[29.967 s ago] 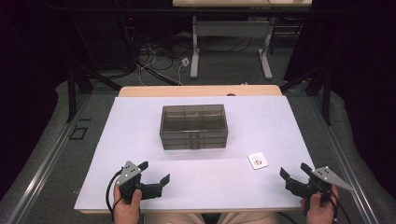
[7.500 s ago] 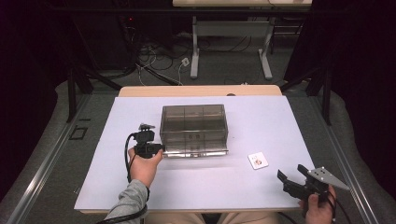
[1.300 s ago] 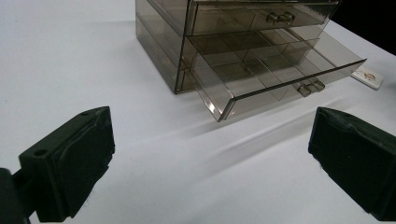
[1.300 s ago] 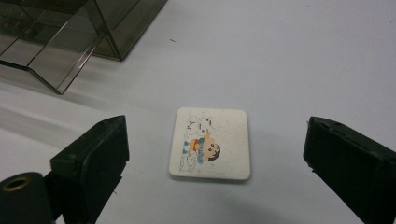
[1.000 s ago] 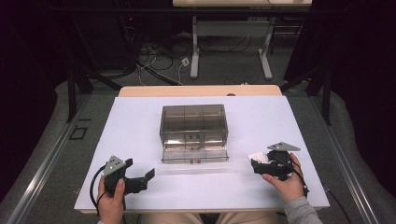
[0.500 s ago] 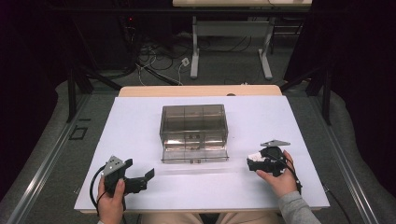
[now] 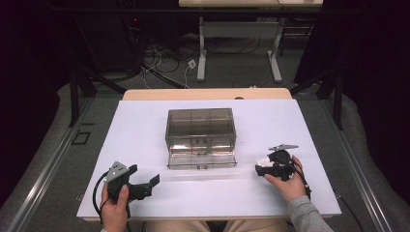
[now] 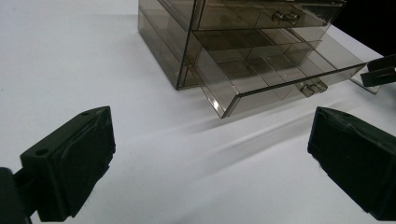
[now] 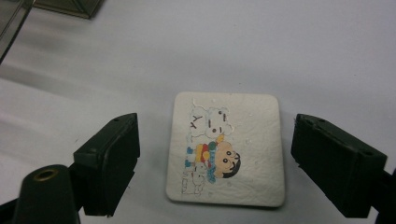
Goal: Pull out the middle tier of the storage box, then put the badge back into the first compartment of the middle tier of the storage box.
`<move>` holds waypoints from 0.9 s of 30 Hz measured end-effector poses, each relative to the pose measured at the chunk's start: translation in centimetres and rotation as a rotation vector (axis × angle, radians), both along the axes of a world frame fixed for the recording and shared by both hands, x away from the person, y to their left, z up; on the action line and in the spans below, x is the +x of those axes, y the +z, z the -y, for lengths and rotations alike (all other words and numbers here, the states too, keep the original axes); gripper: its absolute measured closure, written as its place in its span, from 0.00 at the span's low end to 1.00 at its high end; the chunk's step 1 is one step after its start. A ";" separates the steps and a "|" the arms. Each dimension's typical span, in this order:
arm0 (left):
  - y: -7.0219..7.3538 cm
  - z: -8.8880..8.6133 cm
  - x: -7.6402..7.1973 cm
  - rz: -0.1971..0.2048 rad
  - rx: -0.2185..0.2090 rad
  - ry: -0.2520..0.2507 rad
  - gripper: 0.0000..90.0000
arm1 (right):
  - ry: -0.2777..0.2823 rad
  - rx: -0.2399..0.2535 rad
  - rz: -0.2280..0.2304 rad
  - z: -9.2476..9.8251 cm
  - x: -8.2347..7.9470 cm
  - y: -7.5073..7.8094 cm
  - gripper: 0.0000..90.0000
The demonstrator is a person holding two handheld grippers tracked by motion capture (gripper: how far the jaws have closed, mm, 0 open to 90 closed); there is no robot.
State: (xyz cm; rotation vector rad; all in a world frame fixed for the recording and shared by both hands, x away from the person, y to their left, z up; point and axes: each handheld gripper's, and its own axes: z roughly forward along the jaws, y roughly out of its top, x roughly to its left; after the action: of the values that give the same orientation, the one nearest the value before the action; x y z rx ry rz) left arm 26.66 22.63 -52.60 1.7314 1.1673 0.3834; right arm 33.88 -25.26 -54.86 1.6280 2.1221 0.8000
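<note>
The right gripper (image 9: 212,154) is positioned directly over a small white rounded-square card (image 9: 227,148) printed with a cartoon figure. Its jaws stand wide apart, one on each side of the card, and neither pad is seen touching it; nothing is gripped. The card lies flat on the white table surface (image 9: 280,51), centred in the gap between the jaws, with its printed figure turned sideways in the right gripper view. The card is nearly square, so no long axis is offered; the jaws are aligned to two opposite edges. In the high view the right gripper (image 7: 263,166) is located near the right front part of the surface, just right of the smoked transparent drawer box (image 7: 200,126), whose bottom drawer (image 7: 202,158) is pulled out toward the front edge.

The left gripper (image 7: 145,184) is held near the left front corner, jaws wide open and empty, well apart from the card. The right hand (image 7: 285,181) is by far the nearer. The open drawer is judged to be the likely destination, lying to the left of the card.
</note>
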 end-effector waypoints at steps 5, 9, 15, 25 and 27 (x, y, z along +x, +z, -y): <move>0.0 0.0 0.0 0.003 -0.002 0.002 0.01 | -0.002 0.001 -0.006 0.1 0.2 -0.1 0.18; 0.0 -0.1 0.0 0.001 -0.001 0.003 0.01 | -0.002 0.005 -0.017 0.1 0.2 -0.1 0.19; 0.0 -0.1 0.0 0.002 0.000 0.004 0.01 | 0.002 0.002 -0.027 0.2 0.4 -0.2 0.20; 0.0 -0.1 0.1 0.003 -0.003 0.003 0.01 | -0.017 -0.004 -0.024 0.2 0.4 -0.1 0.28; 0.0 -0.1 0.1 0.003 -0.004 0.004 0.01 | -0.017 -0.011 -0.019 0.3 0.4 -0.1 0.32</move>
State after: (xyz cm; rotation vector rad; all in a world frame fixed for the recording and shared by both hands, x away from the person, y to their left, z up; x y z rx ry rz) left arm 26.74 22.73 -52.61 1.7248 1.1686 0.3857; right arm 34.26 -25.51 -54.99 1.6523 2.1187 0.7686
